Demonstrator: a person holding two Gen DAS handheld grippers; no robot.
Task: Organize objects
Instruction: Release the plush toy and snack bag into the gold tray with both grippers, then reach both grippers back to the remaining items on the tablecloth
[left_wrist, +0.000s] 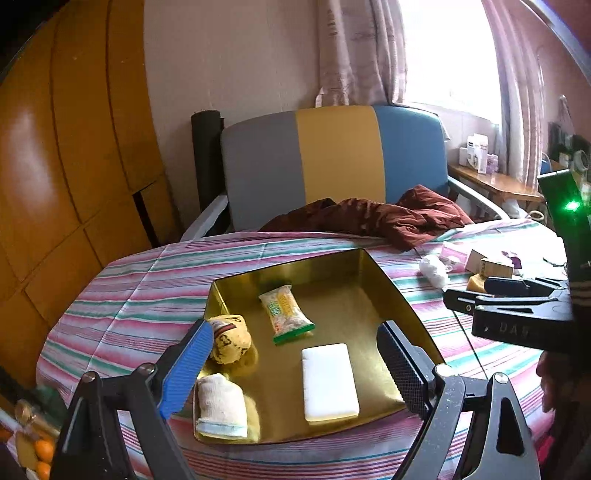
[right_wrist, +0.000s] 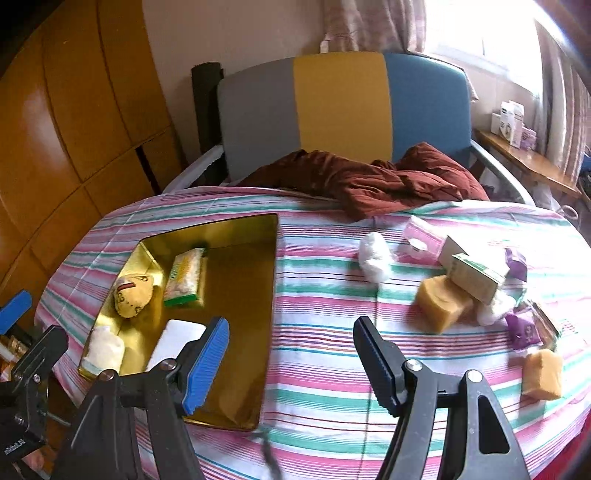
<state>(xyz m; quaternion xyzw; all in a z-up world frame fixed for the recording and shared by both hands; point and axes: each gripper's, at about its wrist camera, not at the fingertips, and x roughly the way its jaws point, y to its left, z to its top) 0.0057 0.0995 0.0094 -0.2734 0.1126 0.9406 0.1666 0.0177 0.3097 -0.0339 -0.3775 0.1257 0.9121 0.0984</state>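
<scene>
A gold metal tray (left_wrist: 369, 295) (right_wrist: 236, 369) lies on the striped cloth. In it are a green-ended snack packet (left_wrist: 286, 314) (right_wrist: 184, 277), a yellow pouch (left_wrist: 231, 338) (right_wrist: 133, 295), a rolled white sock (left_wrist: 221, 406) (right_wrist: 105, 349) and a flat white bar (left_wrist: 328, 382) (right_wrist: 177, 338). My left gripper (left_wrist: 295, 363) is open and empty above the tray's near end. My right gripper (right_wrist: 291, 363) is open and empty over the cloth just right of the tray; it also shows in the left wrist view (left_wrist: 517, 306). Loose items lie to the right: tan blocks (right_wrist: 441, 302) (right_wrist: 543, 373), small boxes (right_wrist: 476, 277), purple packets (right_wrist: 522, 332), a white wad (right_wrist: 375, 258).
A crumpled maroon garment (right_wrist: 369, 181) lies at the table's far edge, before a grey, yellow and blue chair (right_wrist: 340, 103). Wooden cabinets (right_wrist: 74, 122) stand at left. A wooden shelf with boxes (right_wrist: 524, 147) is at far right by the window.
</scene>
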